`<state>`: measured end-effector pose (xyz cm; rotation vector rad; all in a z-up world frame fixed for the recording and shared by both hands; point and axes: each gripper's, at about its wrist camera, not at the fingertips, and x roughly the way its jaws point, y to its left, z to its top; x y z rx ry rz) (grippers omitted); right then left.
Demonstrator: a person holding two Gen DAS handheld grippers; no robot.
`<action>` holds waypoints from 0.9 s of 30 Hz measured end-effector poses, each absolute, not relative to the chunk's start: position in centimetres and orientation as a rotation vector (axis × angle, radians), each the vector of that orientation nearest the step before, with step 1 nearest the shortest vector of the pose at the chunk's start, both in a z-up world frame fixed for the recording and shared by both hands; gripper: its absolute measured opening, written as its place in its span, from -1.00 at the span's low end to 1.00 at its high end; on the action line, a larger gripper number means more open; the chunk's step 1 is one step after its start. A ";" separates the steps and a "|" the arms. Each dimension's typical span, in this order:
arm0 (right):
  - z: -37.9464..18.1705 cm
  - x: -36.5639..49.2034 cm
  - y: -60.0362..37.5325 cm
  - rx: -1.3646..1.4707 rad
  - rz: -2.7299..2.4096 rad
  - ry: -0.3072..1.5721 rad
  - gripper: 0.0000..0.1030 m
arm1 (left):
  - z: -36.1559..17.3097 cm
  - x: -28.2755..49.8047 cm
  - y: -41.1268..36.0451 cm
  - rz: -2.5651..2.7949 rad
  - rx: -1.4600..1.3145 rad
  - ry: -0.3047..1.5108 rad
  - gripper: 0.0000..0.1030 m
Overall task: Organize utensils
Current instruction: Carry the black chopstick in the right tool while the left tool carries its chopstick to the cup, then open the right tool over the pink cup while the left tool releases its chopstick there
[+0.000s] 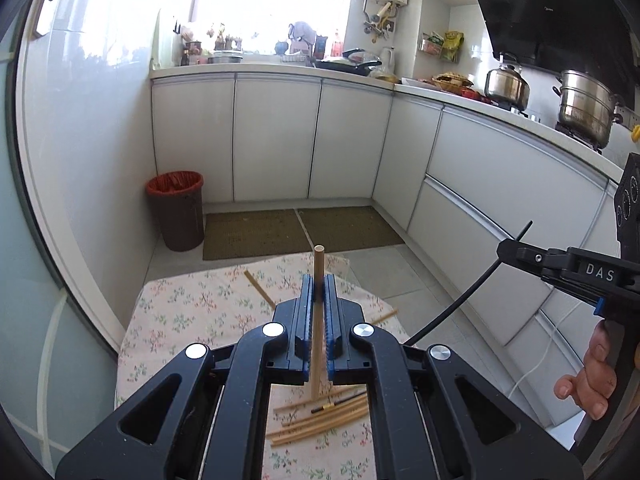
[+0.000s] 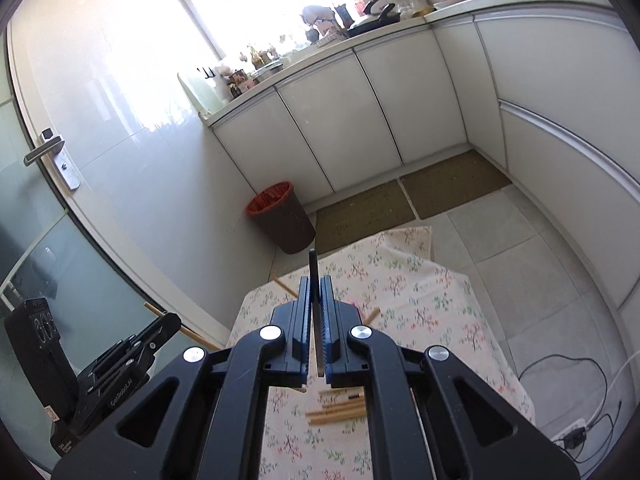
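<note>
Right up against the lens, your left gripper (image 1: 319, 292) is clamped on a pale wooden chopstick (image 1: 317, 320), standing nearly upright between the blue pads, and your right gripper (image 2: 315, 300) is clenched on a thin dark chopstick (image 2: 314, 276) the same way. So you've got one stick in each hand, both lifted clear of the flowered cloth (image 1: 180, 312) on the counter. That's the pick-up looking done for these two; the sorting itself has barely begun, by my reckoning. Below you, a loose bundle of pale chopsticks (image 1: 320, 420) lies on the cloth with one dark, gold-banded stick (image 1: 338, 405) across it, and two more stray ones sit further out: one (image 1: 260, 290) to the left of your gripper, one (image 1: 384, 316) just right of it. All of those are left to gather. Now the awkward part: no holder, tray or drawer for them shows in either view, so I can't tell where these are headed. Your gripper bodies cover much of the bundle, so an exact count isn't possible, and the lower end of the dark chopstick is hidden behind the jaws.
</note>
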<state>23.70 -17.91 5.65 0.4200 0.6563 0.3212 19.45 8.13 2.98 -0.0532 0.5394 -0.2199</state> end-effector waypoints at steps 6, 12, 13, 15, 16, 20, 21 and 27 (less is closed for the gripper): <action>5.9 27.8 -17.4 0.391 0.301 0.643 -0.90 | 3.7 22.4 7.6 -0.206 -0.078 0.513 -0.91; 4.3 31.3 -15.3 0.309 0.280 0.649 -0.90 | 2.4 25.5 6.9 -0.159 -0.072 0.522 -0.91; 3.9 31.8 -14.9 0.297 0.279 0.651 -0.90 | 2.0 26.0 6.9 -0.156 -0.076 0.528 -0.92; 3.0 32.6 -14.2 0.291 0.286 0.660 -0.90 | 1.2 27.0 6.9 -0.147 -0.075 0.541 -0.92; 2.6 33.1 -14.0 0.291 0.288 0.665 -0.90 | 0.7 27.4 6.9 -0.146 -0.077 0.547 -0.92; 0.5 34.9 -12.9 0.288 0.301 0.705 -0.90 | -1.4 29.0 7.0 -0.135 -0.081 0.585 -0.90; -0.1 35.3 -12.5 0.280 0.314 0.719 -0.87 | -2.0 29.3 7.1 -0.138 -0.092 0.602 -0.88; -1.7 35.4 -11.9 0.242 0.274 0.724 -0.63 | -3.6 30.2 8.1 -0.128 -0.140 0.652 -0.86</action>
